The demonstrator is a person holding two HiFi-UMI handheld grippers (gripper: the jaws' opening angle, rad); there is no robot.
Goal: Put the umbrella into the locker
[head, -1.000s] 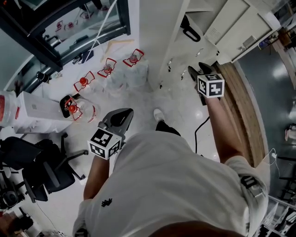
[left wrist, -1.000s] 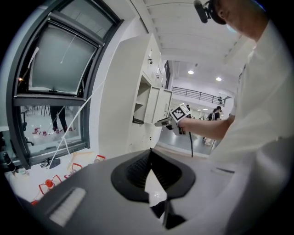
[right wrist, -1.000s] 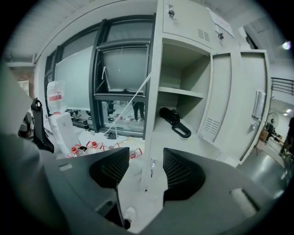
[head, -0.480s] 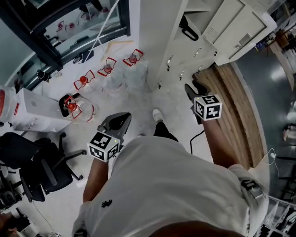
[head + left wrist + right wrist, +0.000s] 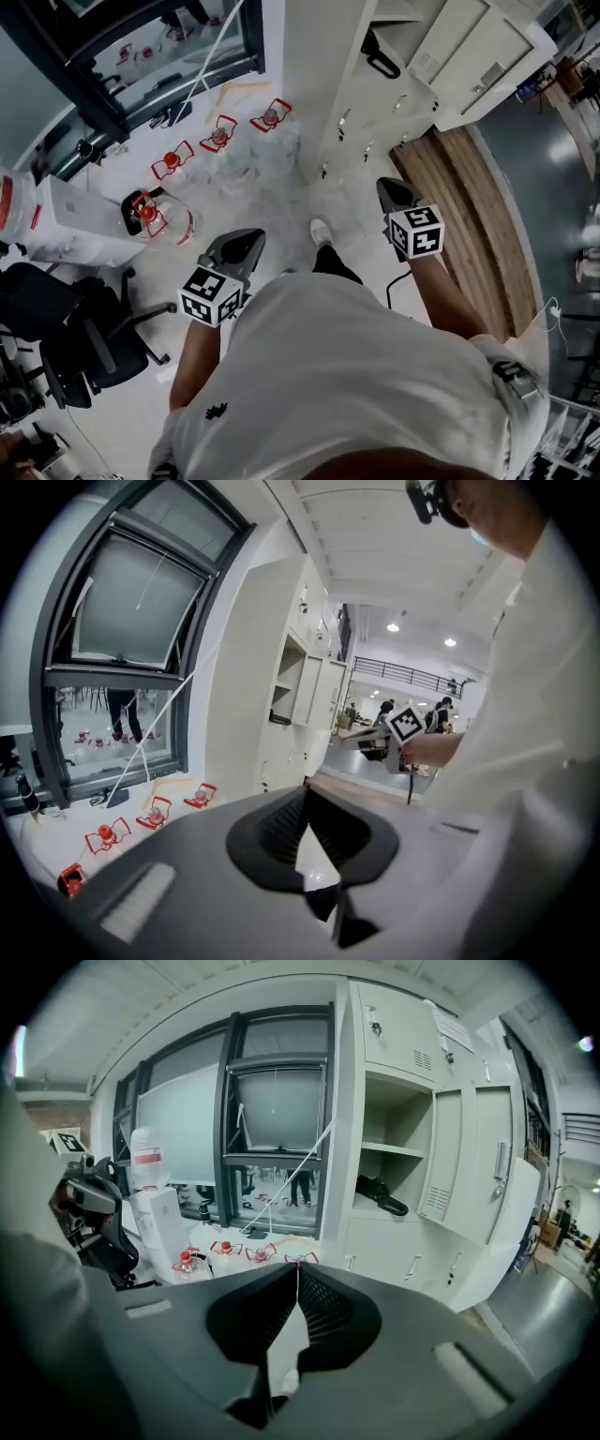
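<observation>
The black umbrella [image 5: 380,58] lies on a shelf inside the white locker [image 5: 412,23], whose door [image 5: 483,66] stands open. In the right gripper view the umbrella [image 5: 382,1197] rests on the middle shelf, well ahead of my right gripper [image 5: 298,1267]. That gripper [image 5: 386,185] hangs over the floor in front of the locker; its jaws are closing and meet at the tips with nothing between them. My left gripper [image 5: 251,232] is lower left, over the pale floor. Its jaws [image 5: 305,789] are shut and empty too.
Several water jugs with red handles [image 5: 220,136] stand on the floor by the window [image 5: 141,56]. A white box [image 5: 75,225] and a black office chair [image 5: 84,337] are at the left. A wooden strip [image 5: 478,216] runs along the locker's right.
My right gripper has drawn back from the locker toward the person, and its jaws have gone from open to shut. The left gripper has barely shifted.
</observation>
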